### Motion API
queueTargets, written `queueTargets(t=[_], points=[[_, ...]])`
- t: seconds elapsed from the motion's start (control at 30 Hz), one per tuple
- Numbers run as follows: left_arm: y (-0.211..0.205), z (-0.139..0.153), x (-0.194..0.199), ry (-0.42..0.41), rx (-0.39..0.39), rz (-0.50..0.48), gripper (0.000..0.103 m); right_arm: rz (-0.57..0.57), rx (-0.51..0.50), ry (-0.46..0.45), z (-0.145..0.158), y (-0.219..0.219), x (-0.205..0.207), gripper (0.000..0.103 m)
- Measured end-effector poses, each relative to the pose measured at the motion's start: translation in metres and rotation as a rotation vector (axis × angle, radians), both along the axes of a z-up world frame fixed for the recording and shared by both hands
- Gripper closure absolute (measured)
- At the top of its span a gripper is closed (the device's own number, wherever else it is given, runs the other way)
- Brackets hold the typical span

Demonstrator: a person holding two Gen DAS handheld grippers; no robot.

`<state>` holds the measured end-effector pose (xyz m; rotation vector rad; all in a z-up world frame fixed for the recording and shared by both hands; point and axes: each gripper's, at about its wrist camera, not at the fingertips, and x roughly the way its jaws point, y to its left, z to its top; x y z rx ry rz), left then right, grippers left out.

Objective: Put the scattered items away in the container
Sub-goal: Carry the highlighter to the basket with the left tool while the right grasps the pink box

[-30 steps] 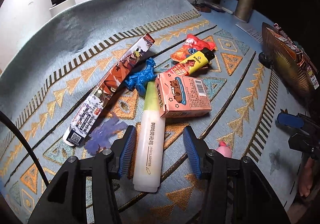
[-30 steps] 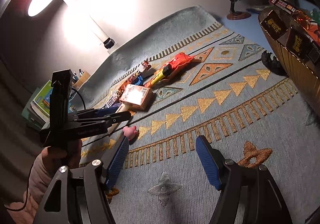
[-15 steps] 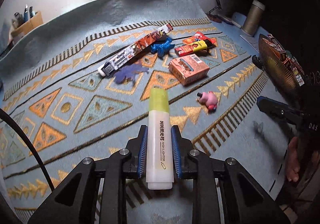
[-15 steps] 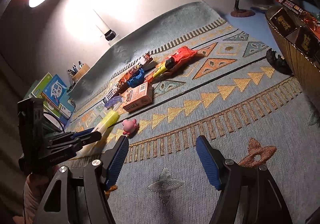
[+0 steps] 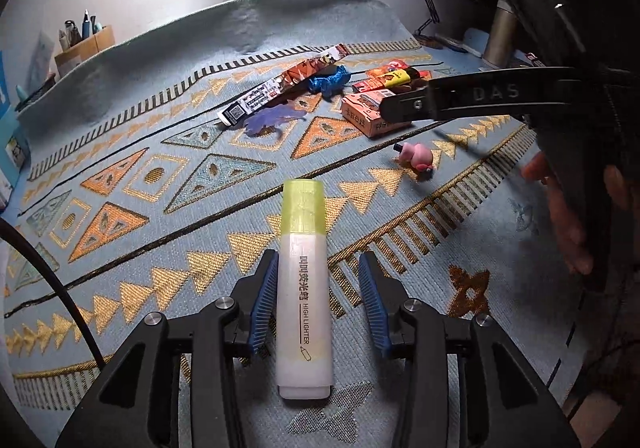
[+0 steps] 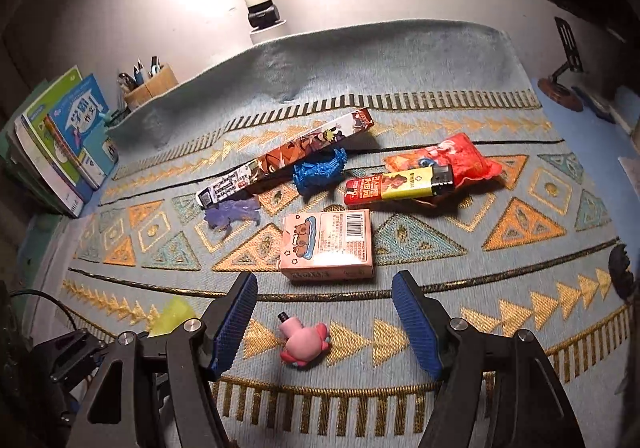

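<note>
While my left fingers (image 5: pixel 318 306) are opening, the highlighter (image 5: pixel 305 288) lies between them, pads clear. Right fingers (image 6: pixel 324 324) stand wide over the pink toy (image 6: pixel 304 342).

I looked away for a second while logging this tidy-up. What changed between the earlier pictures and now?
The left gripper closed on the highlighter and dragged it off the pile toward the mat's near edge; now its jaws are opening and the pads stand clear of it. The right gripper swung over to frame the pink toy. The pink box, lighter and other items stayed put.
</note>
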<state>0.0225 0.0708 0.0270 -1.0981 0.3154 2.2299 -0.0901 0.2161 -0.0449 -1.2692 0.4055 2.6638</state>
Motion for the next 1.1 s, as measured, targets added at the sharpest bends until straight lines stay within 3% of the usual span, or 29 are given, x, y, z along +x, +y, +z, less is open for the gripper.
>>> queueTargets(t=[0.13, 0.33, 0.43, 0.47, 0.5, 0.53, 0.57, 0.6, 0.8, 0.9, 1.03, 1.1], points=[[-0.006, 0.001, -0.002, -0.027, 0.045, -0.002, 0.059, 0.002, -0.004, -0.045, -0.018, -0.003, -0.018, 0.034], [-0.009, 0.0, -0.005, -0.055, 0.093, 0.005, 0.059, -0.018, 0.174, -0.109, -0.021, -0.015, -0.043, 0.034], [-0.004, 0.0, -0.004, -0.043, 0.073, 0.011, 0.059, -0.034, 0.168, -0.069, -0.022, -0.015, -0.04, 0.036], [-0.001, 0.0, -0.004, -0.034, 0.059, 0.018, 0.059, -0.032, 0.168, -0.059, -0.021, -0.015, -0.038, 0.047], [0.002, -0.001, -0.002, -0.023, 0.045, 0.032, 0.06, -0.029, 0.166, -0.05, -0.019, -0.015, -0.035, 0.048], [0.004, -0.001, -0.001, -0.01, 0.027, 0.053, 0.062, -0.025, 0.152, -0.049, -0.018, -0.015, -0.032, 0.048], [0.006, 0.0, 0.0, 0.01, -0.001, 0.081, 0.073, -0.026, 0.134, -0.04, -0.016, -0.015, -0.029, 0.048], [0.006, 0.0, 0.0, 0.028, -0.023, 0.11, 0.082, -0.032, 0.116, -0.03, -0.014, -0.013, -0.023, 0.048], [-0.007, 0.012, 0.006, 0.008, 0.089, 0.195, 0.082, -0.068, -0.046, 0.116, 0.025, -0.002, 0.041, 0.048], [0.005, 0.029, 0.019, 0.018, 0.138, 0.171, 0.082, -0.097, -0.076, 0.184, 0.046, 0.006, 0.081, 0.048], [0.036, 0.065, 0.04, 0.089, 0.199, 0.114, 0.082, -0.156, -0.117, 0.265, 0.071, 0.027, 0.135, 0.048], [0.056, 0.087, 0.048, 0.116, 0.236, 0.063, 0.082, -0.185, -0.199, 0.312, 0.084, 0.048, 0.162, 0.048]])
